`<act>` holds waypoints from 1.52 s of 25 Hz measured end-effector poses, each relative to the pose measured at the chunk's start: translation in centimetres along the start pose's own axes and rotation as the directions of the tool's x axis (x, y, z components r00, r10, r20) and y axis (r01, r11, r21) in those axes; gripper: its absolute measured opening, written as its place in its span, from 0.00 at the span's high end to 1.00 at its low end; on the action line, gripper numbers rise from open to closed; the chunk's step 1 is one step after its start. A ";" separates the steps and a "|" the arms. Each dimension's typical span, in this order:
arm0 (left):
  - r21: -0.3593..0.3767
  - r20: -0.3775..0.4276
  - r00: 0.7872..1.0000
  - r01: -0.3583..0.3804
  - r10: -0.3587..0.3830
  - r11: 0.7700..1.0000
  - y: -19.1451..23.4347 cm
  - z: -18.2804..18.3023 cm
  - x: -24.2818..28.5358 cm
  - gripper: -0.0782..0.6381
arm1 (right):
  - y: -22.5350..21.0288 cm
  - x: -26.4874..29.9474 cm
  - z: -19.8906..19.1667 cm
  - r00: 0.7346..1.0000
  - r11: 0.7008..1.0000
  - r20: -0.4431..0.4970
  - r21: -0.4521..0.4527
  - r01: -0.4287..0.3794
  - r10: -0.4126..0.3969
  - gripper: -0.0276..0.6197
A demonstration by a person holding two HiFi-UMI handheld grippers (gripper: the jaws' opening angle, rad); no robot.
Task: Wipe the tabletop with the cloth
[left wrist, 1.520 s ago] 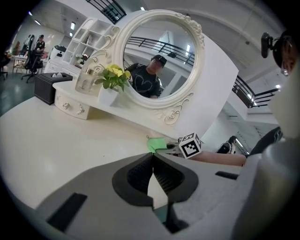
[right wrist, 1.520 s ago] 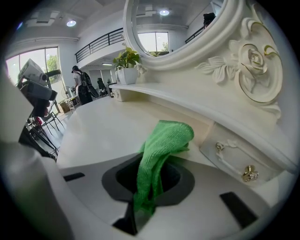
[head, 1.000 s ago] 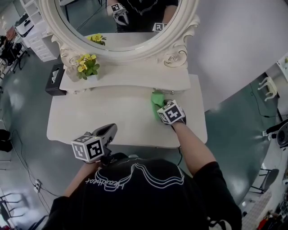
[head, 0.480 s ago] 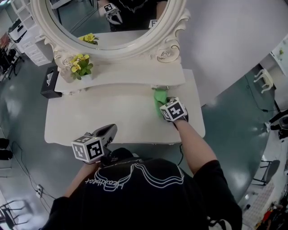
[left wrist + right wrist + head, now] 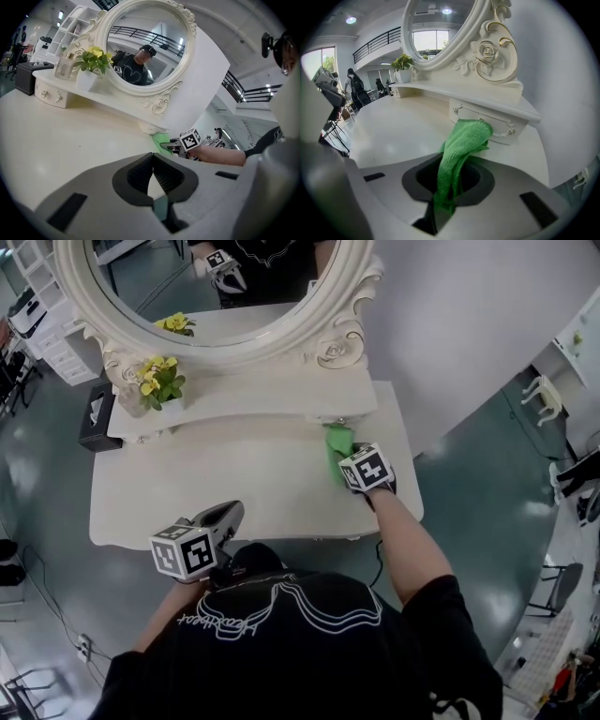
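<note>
Cloth (image 5: pixel 336 444) on tabletop (image 5: pixel 216 474), right rear, touching the raised shelf (image 5: pixel 253 401), held in right gripper (image 5: pixel 450 164). Left gripper (image 5: pixel 228 512) over front edge, well apart. Shelf carries mirror (image 5: pixel 202 287); flowers (image 5: pixel 155 382) and box (image 5: pixel 96 416) at its left end.

Large indoor hall with one corner staged as a bedroom. White dressing table (image 5: pixel 216 488) with ornate oval mirror (image 5: pixel 187 282), potted yellow flowers (image 5: pixel 155 381) and black tissue box (image 5: pixel 96 413), backed by a plain white partition (image 5: pixel 450 315). Glossy grey-green floor (image 5: pixel 469 484) all round. White shelving units (image 5: pixel 37 315), a white chair (image 5: pixel 542 395), a mezzanine railing (image 5: pixel 377 44) and ceiling spotlights (image 5: pixel 350 20) beyond.
</note>
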State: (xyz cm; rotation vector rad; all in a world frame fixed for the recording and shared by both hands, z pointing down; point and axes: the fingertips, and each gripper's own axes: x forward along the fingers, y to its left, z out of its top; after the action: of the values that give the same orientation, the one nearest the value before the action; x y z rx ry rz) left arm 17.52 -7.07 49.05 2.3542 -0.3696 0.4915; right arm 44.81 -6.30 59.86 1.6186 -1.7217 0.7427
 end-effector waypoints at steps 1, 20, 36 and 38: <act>0.001 0.000 1.000 0.002 -0.002 1.000 0.0 0.0 0.1 0.88 | -0.2 -0.1 -0.1 1.000 1.000 -0.001 0.004 0.004 -0.004 0.87; 0.013 -0.058 0.996 0.062 -0.061 0.998 -1.1 -0.6 2.8 0.88 | -5.5 -3.1 -4.0 0.993 0.989 -0.021 0.083 0.121 -0.120 0.87; 0.024 -0.097 0.994 0.051 -0.048 0.998 -0.7 -0.9 3.0 0.88 | -10.6 -5.3 -6.8 0.972 0.969 -0.074 0.095 0.228 -0.222 0.87; 0.019 -0.100 0.994 0.048 -0.045 0.999 -0.5 -1.1 3.0 0.88 | -11.0 -5.5 -7.0 0.971 0.969 -0.080 0.087 0.233 -0.226 0.87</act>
State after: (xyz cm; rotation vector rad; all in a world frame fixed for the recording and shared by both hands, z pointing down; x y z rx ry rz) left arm 20.13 -6.36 50.84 2.3427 -0.2642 0.5901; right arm 56.46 1.74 59.69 1.7987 -1.4383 0.7671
